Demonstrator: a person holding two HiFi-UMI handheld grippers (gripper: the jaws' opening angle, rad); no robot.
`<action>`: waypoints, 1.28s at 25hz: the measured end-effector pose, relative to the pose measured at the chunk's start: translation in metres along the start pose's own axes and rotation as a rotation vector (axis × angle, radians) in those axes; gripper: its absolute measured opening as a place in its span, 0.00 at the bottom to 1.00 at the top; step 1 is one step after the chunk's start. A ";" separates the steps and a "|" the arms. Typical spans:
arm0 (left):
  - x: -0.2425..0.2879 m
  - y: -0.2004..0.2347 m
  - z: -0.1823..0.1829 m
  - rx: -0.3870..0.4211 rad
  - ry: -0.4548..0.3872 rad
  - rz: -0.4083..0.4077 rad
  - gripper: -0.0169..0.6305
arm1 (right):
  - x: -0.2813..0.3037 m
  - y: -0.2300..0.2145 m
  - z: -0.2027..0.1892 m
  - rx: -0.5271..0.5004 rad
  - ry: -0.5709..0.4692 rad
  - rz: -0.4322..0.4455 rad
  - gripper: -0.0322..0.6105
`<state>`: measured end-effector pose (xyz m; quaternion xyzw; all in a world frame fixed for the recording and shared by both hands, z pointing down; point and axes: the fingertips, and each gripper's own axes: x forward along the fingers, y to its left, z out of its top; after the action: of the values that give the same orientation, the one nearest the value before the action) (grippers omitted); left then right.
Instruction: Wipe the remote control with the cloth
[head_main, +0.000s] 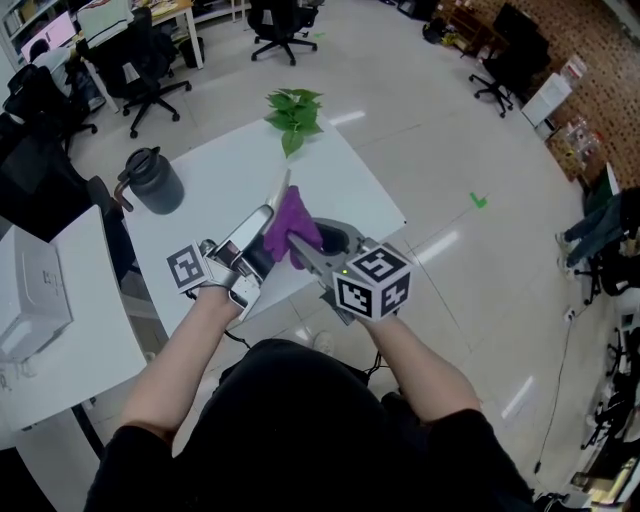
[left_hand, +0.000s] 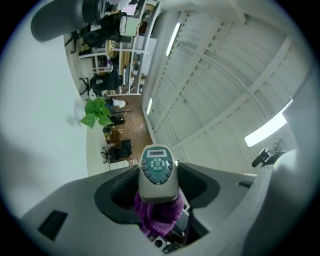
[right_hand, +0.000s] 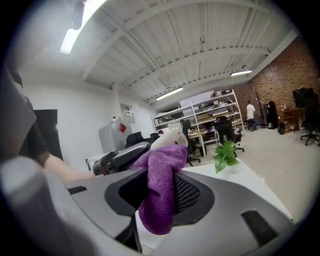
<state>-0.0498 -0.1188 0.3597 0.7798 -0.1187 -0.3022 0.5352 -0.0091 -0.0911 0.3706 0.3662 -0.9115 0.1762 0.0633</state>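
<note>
Above the white table (head_main: 230, 160), the left tool (head_main: 247, 260) clamps the remote control (left_hand: 158, 172) by its lower end, and the right tool (head_main: 306, 250) pinches the purple cloth (head_main: 291, 225) against it; a hard wipe could lever the remote control loose.

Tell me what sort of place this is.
Probably an open-plan office: swivel chairs, a lit monitor, and storage shelves near a brick wall.
</note>
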 end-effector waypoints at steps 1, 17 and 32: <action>0.000 -0.001 -0.005 -0.007 0.017 -0.006 0.38 | -0.001 -0.005 0.003 0.006 -0.009 -0.016 0.27; -0.047 0.045 0.008 0.682 0.234 0.493 0.38 | -0.026 -0.037 -0.006 -0.116 0.044 -0.301 0.27; -0.165 0.176 0.023 0.888 0.341 1.000 0.38 | 0.021 -0.046 -0.116 -0.094 0.326 -0.282 0.28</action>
<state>-0.1693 -0.1230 0.5705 0.8135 -0.4907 0.1852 0.2513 0.0055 -0.0933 0.4960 0.4536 -0.8360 0.1800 0.2509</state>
